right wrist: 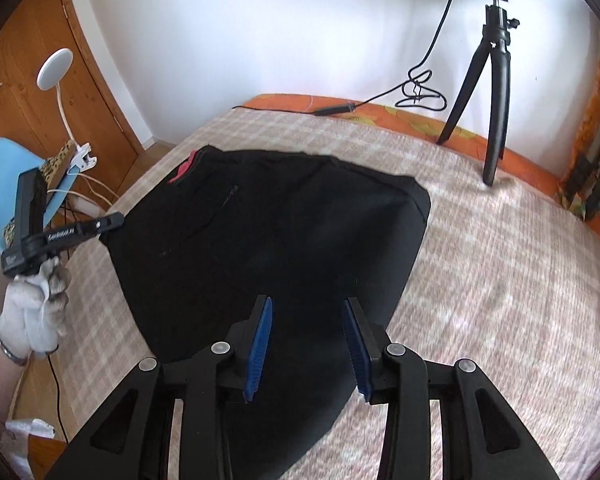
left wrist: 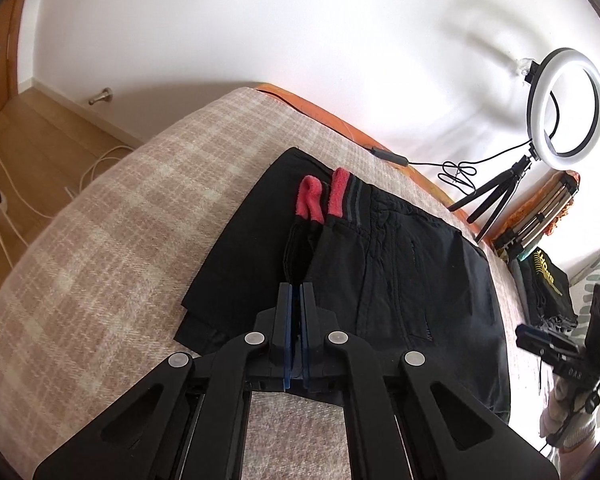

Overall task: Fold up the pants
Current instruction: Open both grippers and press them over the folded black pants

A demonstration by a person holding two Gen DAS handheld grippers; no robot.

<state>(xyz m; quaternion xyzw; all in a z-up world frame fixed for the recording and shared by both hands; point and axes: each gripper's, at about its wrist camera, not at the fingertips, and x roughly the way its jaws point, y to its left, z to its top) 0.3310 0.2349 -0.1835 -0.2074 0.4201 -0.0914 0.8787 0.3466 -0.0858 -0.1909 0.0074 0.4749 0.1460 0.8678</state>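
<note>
One wide bed (right wrist: 500,280) under a beige checked blanket fills both views, an orange sheet showing along its far edge by the white wall. Folded black pants (right wrist: 280,240) lie across the middle of that blanket, with a pink lining (left wrist: 324,200) at the waistband on the end nearest the wooden door. A ring light (left wrist: 568,108) on a small black tripod (right wrist: 488,80) stands at the far edge of the bed, its cable trailing along the orange sheet. Off the bed, a pale blue chair (right wrist: 4,184) sits by the door.

Left gripper (left wrist: 296,292) has its blue-padded jaws pressed together on the near edge of the pants; in the right wrist view a white-gloved hand (right wrist: 32,312) holds it at the garment's corner. Right gripper (right wrist: 308,312) hangs over the near part of the pants, jaws partly spread, nothing pinched between its blue pads (right wrist: 260,340).
</note>
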